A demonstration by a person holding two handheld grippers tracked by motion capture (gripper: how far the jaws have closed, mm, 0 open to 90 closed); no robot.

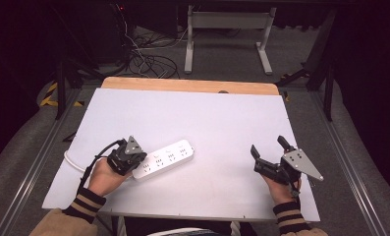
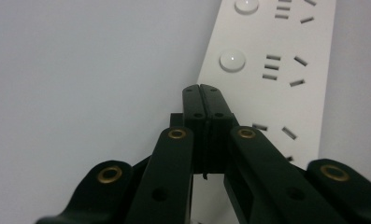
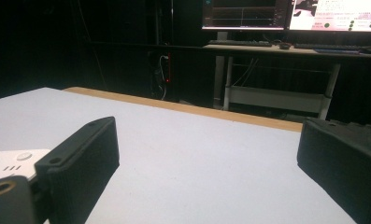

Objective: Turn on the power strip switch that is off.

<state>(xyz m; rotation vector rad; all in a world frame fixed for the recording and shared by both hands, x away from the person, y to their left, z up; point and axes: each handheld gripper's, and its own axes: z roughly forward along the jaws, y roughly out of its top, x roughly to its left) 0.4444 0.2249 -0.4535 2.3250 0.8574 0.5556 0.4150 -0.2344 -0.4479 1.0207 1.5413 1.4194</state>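
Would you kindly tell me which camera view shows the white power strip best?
The high view: the whole power strip lies on the white table, its near end under the left tool. The left gripper view shows its sockets and round buttons close up, cropped. The right gripper view catches only one end, at the lower left.

The room is dark. A white surface has a wooden edge; behind it stand a white-legged desk, lit monitors and tangled cables on grey floor.

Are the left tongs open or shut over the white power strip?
Shut. In the left gripper view, the left tongs have both black jaws pressed together, nothing between them, above the power strip.
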